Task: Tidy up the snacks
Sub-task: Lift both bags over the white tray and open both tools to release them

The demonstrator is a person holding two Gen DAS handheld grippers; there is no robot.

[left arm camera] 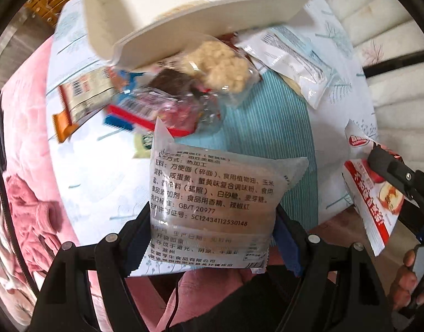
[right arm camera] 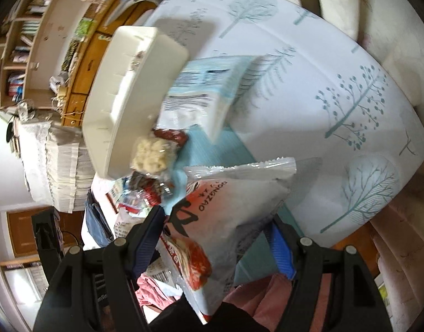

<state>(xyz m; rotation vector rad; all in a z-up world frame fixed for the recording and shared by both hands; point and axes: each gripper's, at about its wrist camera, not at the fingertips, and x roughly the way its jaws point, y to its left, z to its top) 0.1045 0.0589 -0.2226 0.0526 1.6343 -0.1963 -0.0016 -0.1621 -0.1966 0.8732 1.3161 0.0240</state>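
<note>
Between the left gripper's [left arm camera: 213, 238] fingers hung a clear packet [left arm camera: 212, 207], pinched at both side edges and lifted off the bed [left arm camera: 106, 171]. Its back faced the camera: rows of black Chinese print, a licence code and a small barcode, with a brownish block showing through the film and a crimped seam at each end.

Off to the right, the right gripper [right arm camera: 217, 238] pinched a white pouch [right arm camera: 234, 210] between its fingers. That pouch was puffy, with a clear serrated top seam, red and black lettering and a red picture panel low on its face; in the left view it [left arm camera: 369, 199] showed as a red-and-white sachet held clear of the bedding.

Beyond both lay the bed's white cover, printed with teal trees, and on it a teal striped cloth [left arm camera: 267, 127]. A loose heap of snacks sat at the cloth's far edge: a clear bag of pale puffed pieces [left arm camera: 223, 66], a dark cake in film [left arm camera: 170, 83], a red-and-blue wrapper [left arm camera: 134, 113], an orange-edged bar [left arm camera: 76, 102] and a pale blue-and-white packet [left arm camera: 295, 63].

Farthest back, a white tray [left arm camera: 167, 8] stood tilted, touching the heap; pink blankets [left arm camera: 26, 138] bunched at the left.
</note>
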